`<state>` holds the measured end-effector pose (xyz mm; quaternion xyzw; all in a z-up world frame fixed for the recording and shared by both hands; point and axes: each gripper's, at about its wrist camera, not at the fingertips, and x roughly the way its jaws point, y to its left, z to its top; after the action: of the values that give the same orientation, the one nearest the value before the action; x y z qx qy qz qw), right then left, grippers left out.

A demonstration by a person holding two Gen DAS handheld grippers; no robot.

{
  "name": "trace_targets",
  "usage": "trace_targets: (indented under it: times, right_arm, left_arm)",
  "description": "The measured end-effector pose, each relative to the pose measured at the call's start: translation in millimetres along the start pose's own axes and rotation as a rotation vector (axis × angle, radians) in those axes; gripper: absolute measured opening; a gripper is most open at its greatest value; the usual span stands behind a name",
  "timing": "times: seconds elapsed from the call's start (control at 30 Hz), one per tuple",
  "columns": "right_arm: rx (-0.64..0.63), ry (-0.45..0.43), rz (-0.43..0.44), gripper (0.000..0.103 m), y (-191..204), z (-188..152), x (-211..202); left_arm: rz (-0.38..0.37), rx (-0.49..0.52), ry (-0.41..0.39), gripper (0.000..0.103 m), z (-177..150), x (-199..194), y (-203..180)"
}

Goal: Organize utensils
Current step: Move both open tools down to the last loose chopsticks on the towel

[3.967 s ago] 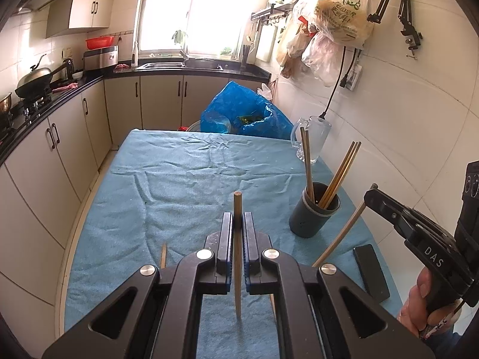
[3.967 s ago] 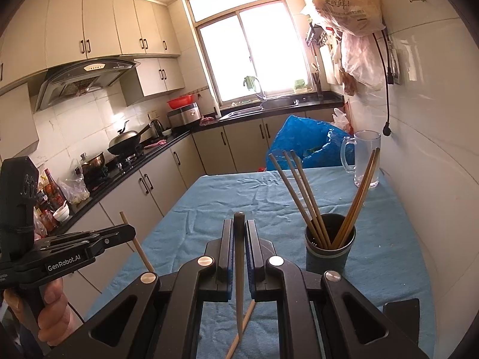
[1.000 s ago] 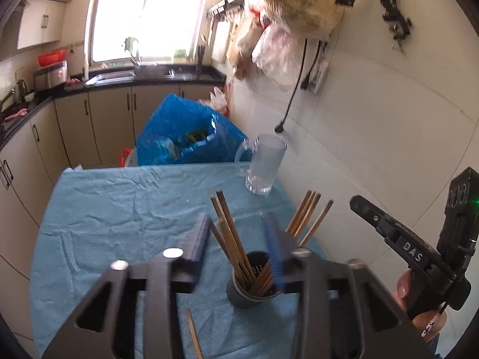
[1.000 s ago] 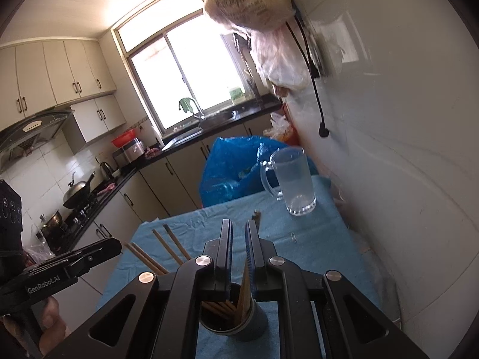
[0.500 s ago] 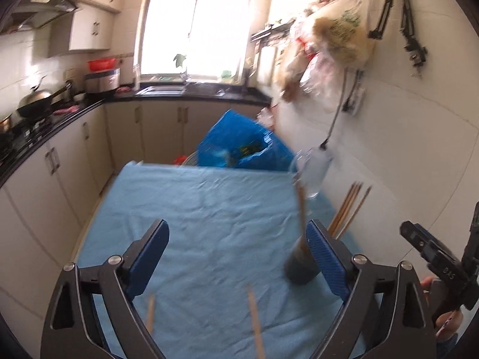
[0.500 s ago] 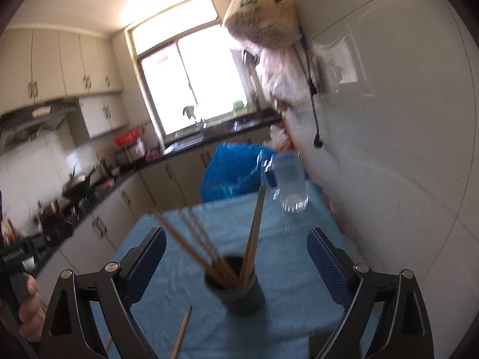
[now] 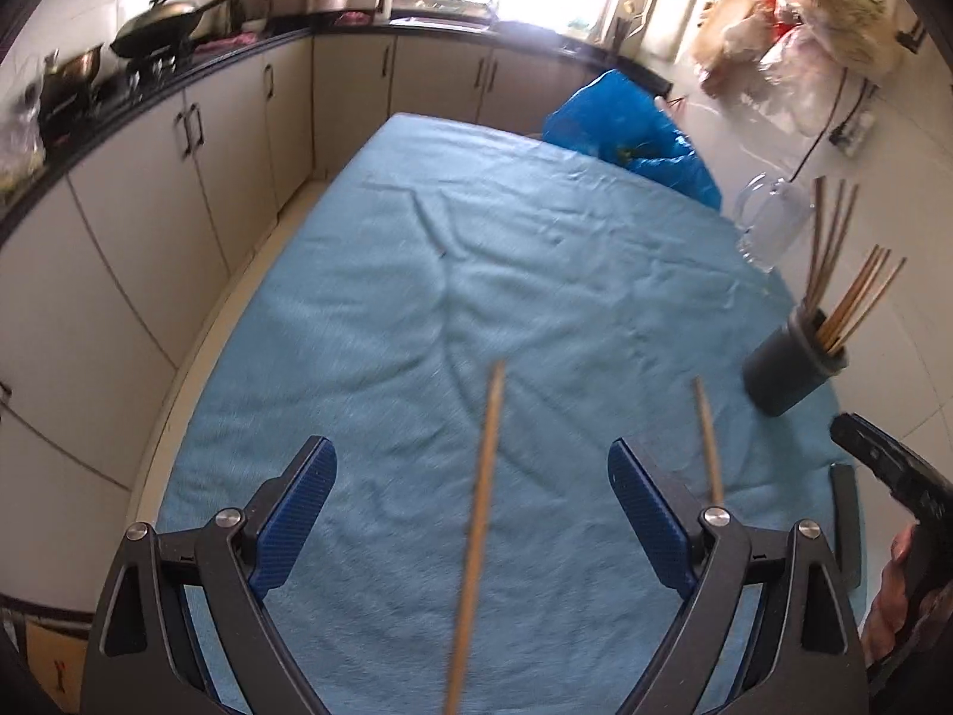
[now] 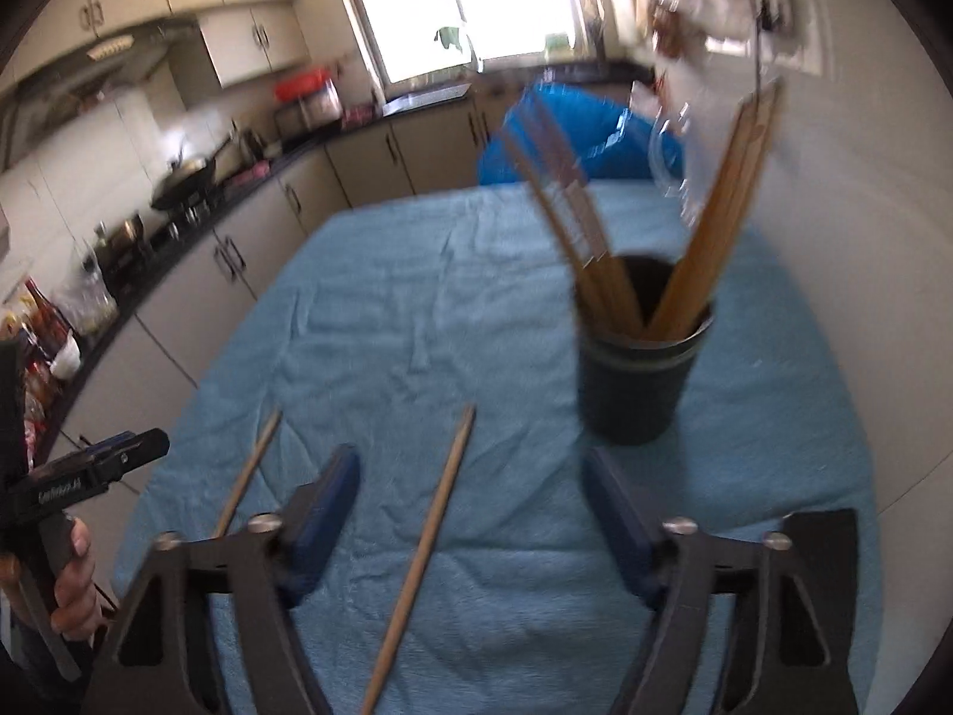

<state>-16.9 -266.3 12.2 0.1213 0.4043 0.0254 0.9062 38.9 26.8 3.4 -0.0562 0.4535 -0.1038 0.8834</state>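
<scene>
A dark cup [image 7: 792,370] holding several wooden chopsticks [image 7: 857,298] stands at the right of the blue cloth; it also shows in the right wrist view [image 8: 640,378] with its chopsticks [image 8: 723,214]. Two loose chopsticks lie flat on the cloth. One chopstick [image 7: 476,536] lies between my open left gripper's [image 7: 470,506] fingers, the other [image 7: 707,441] by the right finger. In the right wrist view one chopstick [image 8: 426,536] lies between my open right gripper's [image 8: 470,506] fingers, the other [image 8: 247,471] to its left. Both grippers are empty.
A blue cloth [image 7: 476,274] covers the table. A glass mug [image 7: 768,226] and a blue plastic bag [image 7: 631,131] are at the far right. A black phone [image 7: 846,524] lies at the right edge. Kitchen cabinets [image 7: 149,208] run along the left; a white wall on the right.
Both grippers have pulled back from the cup and tilted down toward the cloth. The two loose chopsticks now lie close in front of the open jaws.
</scene>
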Motion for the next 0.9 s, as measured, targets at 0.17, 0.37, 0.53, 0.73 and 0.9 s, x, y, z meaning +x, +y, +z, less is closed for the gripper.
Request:
trace_targets:
  times: [0.17,0.37,0.53,0.73,0.9]
  right_arm:
    - [0.016,0.133,-0.031,0.049,18.1,11.1,49.0]
    - [-0.027,0.221,-0.136,0.036,38.0,18.7,94.1]
    - [-0.005,0.285,-0.173,0.029,35.0,18.3,124.0]
    - [-0.014,0.331,-0.203,0.019,36.8,15.1,138.6]
    - [-0.006,0.314,-0.178,0.02,35.0,21.1,128.6]
  left_arm:
    - [-0.026,-0.001,0.015,0.092,-8.4,7.4,10.9]
    - [-0.046,-0.013,0.028,0.092,-15.4,12.0,26.5]
    - [-0.049,-0.005,0.025,0.092,-19.7,11.4,36.0]
    - [-0.06,-0.003,0.025,0.088,-18.2,15.0,36.3]
    - [-0.056,0.008,0.033,0.088,-16.6,18.2,31.5]
